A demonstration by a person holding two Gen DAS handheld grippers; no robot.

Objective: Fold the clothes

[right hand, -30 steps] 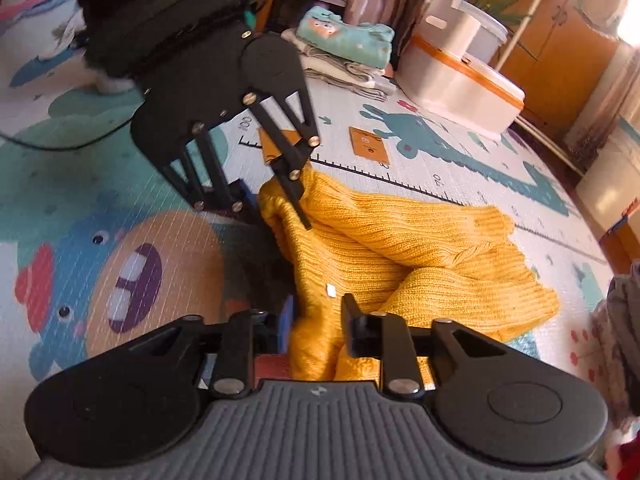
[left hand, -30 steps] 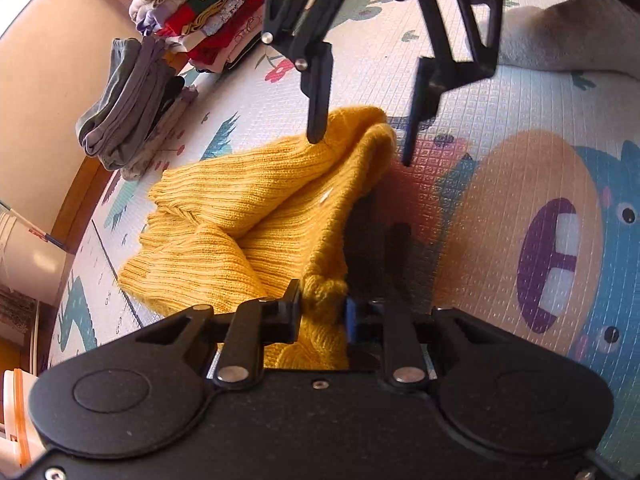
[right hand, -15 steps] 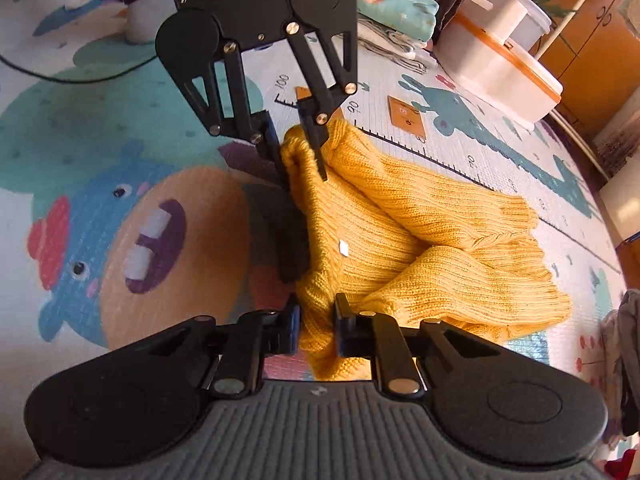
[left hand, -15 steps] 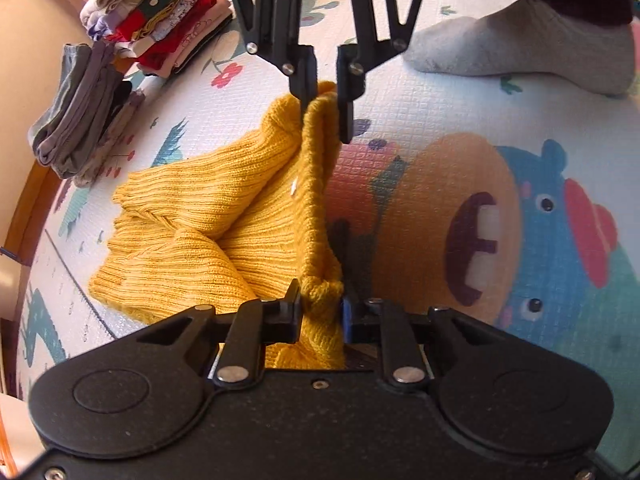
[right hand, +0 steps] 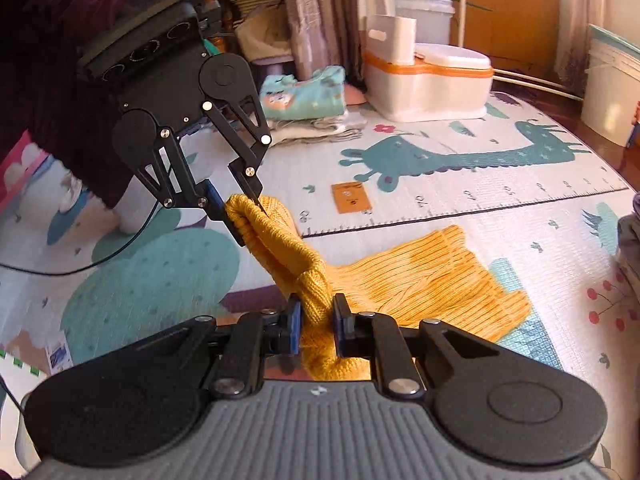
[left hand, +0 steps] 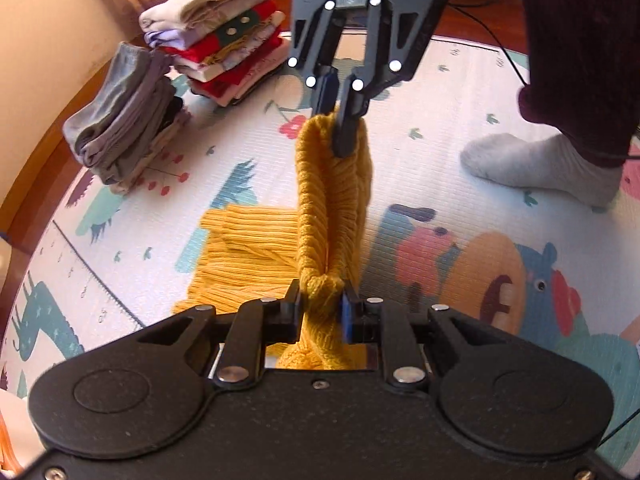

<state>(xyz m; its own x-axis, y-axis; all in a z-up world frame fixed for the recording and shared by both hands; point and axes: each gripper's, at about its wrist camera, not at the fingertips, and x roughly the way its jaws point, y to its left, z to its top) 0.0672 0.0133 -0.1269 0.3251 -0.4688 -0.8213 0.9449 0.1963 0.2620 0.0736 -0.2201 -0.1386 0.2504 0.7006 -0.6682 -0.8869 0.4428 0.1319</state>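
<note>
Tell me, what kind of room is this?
Most likely a room in a family home, with clothes being folded on the floor. A children's play mat with cartoon animals covers it, folded clothes are stacked at its edge, and curtains and a potted plant stand behind.

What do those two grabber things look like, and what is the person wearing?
Both are black, with thin linkage bars, silver rivets and blue finger pads. The left gripper has a pebbly black body with two round discs; the right gripper has a ribbed grey top. A thin black cable trails behind. The person wears a dark maroon sleeve and a grey sock.
</note>
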